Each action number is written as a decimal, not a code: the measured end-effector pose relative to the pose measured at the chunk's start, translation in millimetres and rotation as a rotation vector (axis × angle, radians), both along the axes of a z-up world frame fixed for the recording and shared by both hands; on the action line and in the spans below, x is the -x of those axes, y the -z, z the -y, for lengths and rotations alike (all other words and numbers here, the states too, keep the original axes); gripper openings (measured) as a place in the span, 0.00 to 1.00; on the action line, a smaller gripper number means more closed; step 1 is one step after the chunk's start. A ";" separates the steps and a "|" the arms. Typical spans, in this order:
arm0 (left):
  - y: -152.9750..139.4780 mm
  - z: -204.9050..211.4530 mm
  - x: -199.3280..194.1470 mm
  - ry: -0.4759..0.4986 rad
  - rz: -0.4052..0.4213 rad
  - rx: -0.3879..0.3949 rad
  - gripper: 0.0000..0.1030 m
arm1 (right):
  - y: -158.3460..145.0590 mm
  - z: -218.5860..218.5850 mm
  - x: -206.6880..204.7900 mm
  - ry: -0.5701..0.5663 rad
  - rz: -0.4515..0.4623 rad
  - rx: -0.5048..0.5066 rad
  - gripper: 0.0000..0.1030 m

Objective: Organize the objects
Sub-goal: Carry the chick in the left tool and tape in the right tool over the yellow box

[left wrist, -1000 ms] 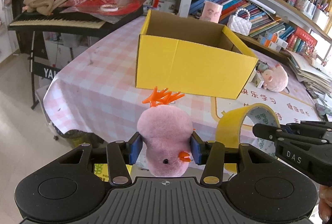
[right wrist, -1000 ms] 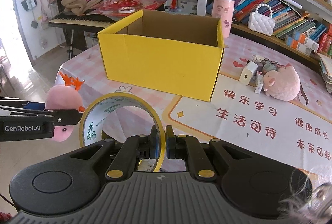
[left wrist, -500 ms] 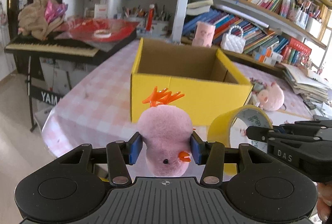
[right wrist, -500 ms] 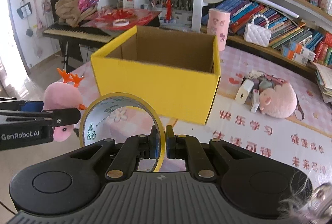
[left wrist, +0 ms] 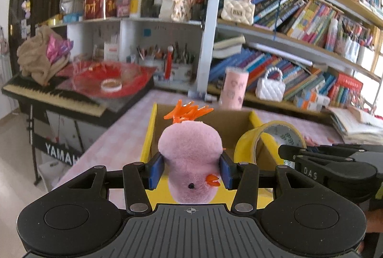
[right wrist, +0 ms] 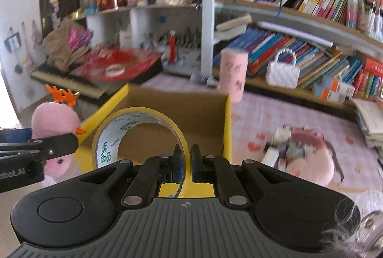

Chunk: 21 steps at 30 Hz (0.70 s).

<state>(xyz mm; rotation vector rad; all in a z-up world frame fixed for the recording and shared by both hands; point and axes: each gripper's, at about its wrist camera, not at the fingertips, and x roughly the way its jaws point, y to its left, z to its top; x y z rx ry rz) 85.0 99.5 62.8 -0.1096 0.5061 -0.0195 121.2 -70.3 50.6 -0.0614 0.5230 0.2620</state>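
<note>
While the left tool clamps the pink chick, the right tool pinches the tape roll — both before the yellow box.

Both hand-held grippers clamped, side by side

The yellow box stands open-topped with nothing lying across its mouth. Its near wall rises right in front of both grippers. To its right, a pink plush and small items crowd the tablecloth; behind it a pink cup stands close.
</note>
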 end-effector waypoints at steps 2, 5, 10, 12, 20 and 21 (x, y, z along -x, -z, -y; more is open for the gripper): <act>-1.2 3.1 -15.1 -0.009 0.010 0.001 0.45 | -1.6 0.8 -16.6 0.003 0.014 0.003 0.07; 4.5 9.4 -37.1 -0.023 -0.005 0.003 0.45 | 3.5 -0.6 -46.4 -0.012 0.013 0.035 0.07; 25.4 21.5 -65.8 -0.040 -0.069 -0.018 0.45 | 24.6 -5.5 -89.4 -0.085 -0.044 0.104 0.07; 34.6 25.4 -75.9 -0.046 -0.102 -0.030 0.45 | 34.5 -9.5 -104.8 -0.137 -0.083 0.128 0.07; 58.6 31.2 -103.0 -0.077 -0.197 -0.066 0.45 | 62.0 -21.0 -146.0 -0.278 -0.156 0.265 0.08; 61.1 32.3 -106.6 -0.079 -0.207 -0.071 0.45 | 63.4 -22.1 -150.8 -0.289 -0.162 0.283 0.08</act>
